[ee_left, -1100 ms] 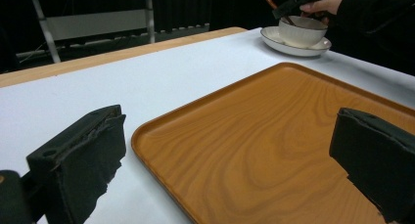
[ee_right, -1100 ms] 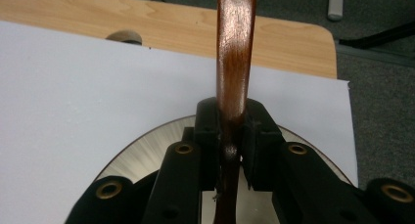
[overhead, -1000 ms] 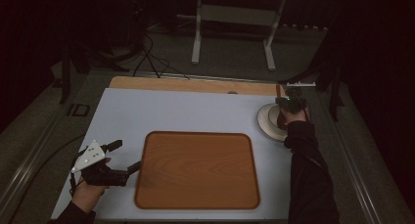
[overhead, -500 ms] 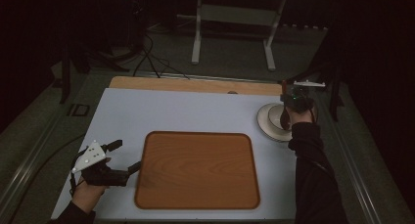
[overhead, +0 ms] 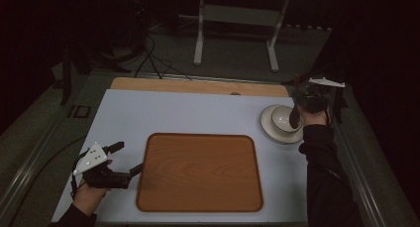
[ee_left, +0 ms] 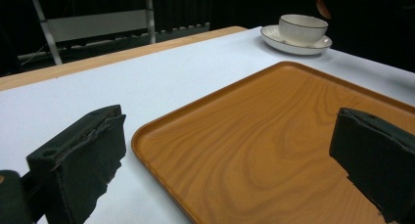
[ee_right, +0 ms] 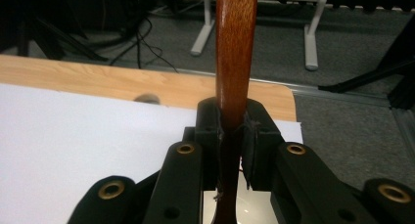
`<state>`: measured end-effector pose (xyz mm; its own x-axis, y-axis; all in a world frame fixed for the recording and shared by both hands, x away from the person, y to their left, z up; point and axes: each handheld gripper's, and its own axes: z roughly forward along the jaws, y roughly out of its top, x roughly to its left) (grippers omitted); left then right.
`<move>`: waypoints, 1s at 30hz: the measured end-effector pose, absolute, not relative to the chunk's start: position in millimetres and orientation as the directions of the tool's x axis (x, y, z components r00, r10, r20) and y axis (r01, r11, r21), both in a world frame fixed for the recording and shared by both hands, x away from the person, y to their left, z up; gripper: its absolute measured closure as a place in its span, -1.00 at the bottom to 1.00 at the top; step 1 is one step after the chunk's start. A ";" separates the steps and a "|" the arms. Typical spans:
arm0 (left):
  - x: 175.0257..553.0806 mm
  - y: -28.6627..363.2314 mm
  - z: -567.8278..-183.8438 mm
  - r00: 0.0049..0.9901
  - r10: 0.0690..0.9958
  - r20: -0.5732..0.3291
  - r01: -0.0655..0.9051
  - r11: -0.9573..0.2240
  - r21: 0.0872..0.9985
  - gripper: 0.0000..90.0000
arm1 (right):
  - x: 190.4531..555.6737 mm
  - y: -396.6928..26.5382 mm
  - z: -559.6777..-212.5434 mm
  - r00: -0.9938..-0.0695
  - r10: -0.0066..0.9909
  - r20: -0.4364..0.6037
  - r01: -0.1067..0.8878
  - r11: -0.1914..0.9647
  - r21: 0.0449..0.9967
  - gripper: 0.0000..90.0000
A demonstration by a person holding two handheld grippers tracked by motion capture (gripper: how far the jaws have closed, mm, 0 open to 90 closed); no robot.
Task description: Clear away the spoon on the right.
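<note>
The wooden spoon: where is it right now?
The wooden spoon is clamped upright in the right gripper, at the table's far right in the high view, its lower end hanging over the bowl on its saucer.

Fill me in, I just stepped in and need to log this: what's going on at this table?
A person works with a gripper in each hand. The right gripper is shut on a brown wooden spoon, holding it above the white bowl that sits on a saucer at the table's right side. The left gripper is open and empty, its jaws resting at the left edge of the wooden tray. The tray has nothing on it.
</note>
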<state>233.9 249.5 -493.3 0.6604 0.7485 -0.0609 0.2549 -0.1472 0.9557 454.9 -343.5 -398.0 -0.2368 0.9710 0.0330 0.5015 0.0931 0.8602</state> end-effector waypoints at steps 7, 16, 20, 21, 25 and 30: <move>233.9 249.1 -493.7 0.663 0.745 -0.064 0.257 -0.146 0.955 -0.97 | 435.2 -331.9 -379.9 -0.271 0.962 0.045 0.481 0.095 0.872 0.76; 233.0 248.4 -492.8 0.667 0.743 -0.061 0.253 -0.148 0.956 -0.97 | 404.2 -311.9 -366.1 -0.296 0.954 0.053 0.476 0.099 0.874 0.76; 233.1 248.8 -492.6 0.666 0.743 -0.063 0.253 -0.145 0.957 -0.97 | 391.8 -302.8 -362.9 -0.297 0.953 0.053 0.479 0.101 0.872 0.76; 233.1 248.9 -492.6 0.666 0.744 -0.062 0.252 -0.146 0.957 -0.97 | 388.8 -300.8 -362.3 -0.297 0.953 0.054 0.480 0.100 0.871 0.76; 233.4 248.3 -493.1 0.665 0.744 -0.056 0.251 -0.153 0.956 -0.97 | 376.6 -292.4 -361.1 -0.283 0.958 0.032 0.478 0.112 0.871 0.76; 232.7 247.5 -492.5 0.667 0.743 -0.050 0.247 -0.157 0.956 -0.97 | 361.9 -281.7 -363.3 -0.302 0.951 0.071 0.483 0.089 0.871 0.76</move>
<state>232.7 247.5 -492.5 0.6671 0.7432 -0.0505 0.2474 -0.1571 0.9561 361.9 -281.7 -363.3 -0.3018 0.9508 0.0705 0.4829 0.0887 0.8712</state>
